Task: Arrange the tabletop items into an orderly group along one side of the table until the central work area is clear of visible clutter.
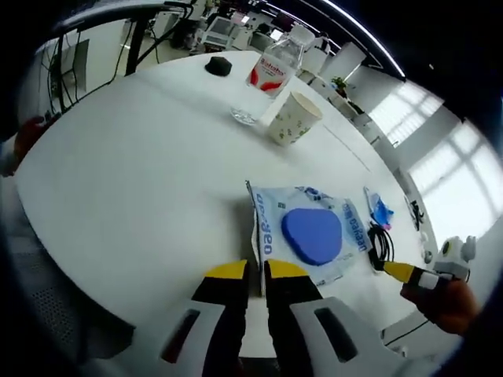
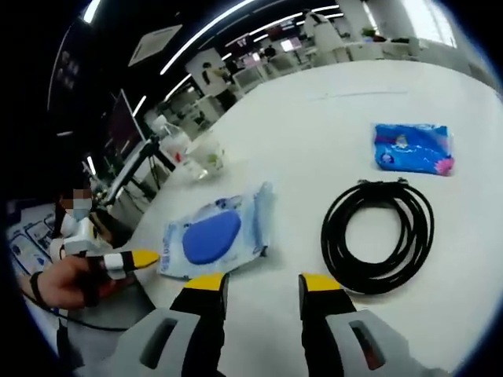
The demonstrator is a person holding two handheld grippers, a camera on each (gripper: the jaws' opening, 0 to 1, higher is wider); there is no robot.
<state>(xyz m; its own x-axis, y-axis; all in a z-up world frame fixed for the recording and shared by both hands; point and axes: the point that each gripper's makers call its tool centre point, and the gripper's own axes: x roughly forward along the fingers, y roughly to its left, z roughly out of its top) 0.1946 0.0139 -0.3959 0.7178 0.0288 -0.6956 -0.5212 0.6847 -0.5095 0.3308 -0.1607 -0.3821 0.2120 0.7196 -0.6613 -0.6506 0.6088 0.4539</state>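
In the left gripper view, the left gripper (image 1: 260,271) has its yellow-tipped jaws drawn together on the near edge of a clear wipes packet (image 1: 308,234), the one with a blue oval lid and blue print. The packet lies flat on the white table (image 1: 134,181), so the grip looks like a pinch on its sealed edge, ready to drag or lift. Farther off, toward the table's far side, stand a paper cup (image 1: 295,118), a plastic water bottle with a red label (image 1: 277,67), a small clear glass dish (image 1: 244,116) and a dark round object (image 1: 218,66). A black cable (image 1: 380,243) and a small blue packet (image 1: 380,210) lie beyond the wipes packet, and the right gripper (image 1: 413,272) comes in at the right edge.

In the right gripper view, the right gripper (image 2: 262,283) hangs over the table (image 2: 330,110) with its jaws apart and nothing between them. The wipes packet (image 2: 212,236) lies just ahead to the left, with the left gripper (image 2: 134,259) at its edge; the coiled cable (image 2: 379,234) sits just beside the right jaw, and the blue packet (image 2: 413,147) lies farther out.

The step in hand seems to be moving the wipes packet toward the group by the cup and bottle. Next, the left gripper likely needs to keep its pinch while sliding the packet across; the cable and blue packet remain to be gathered.
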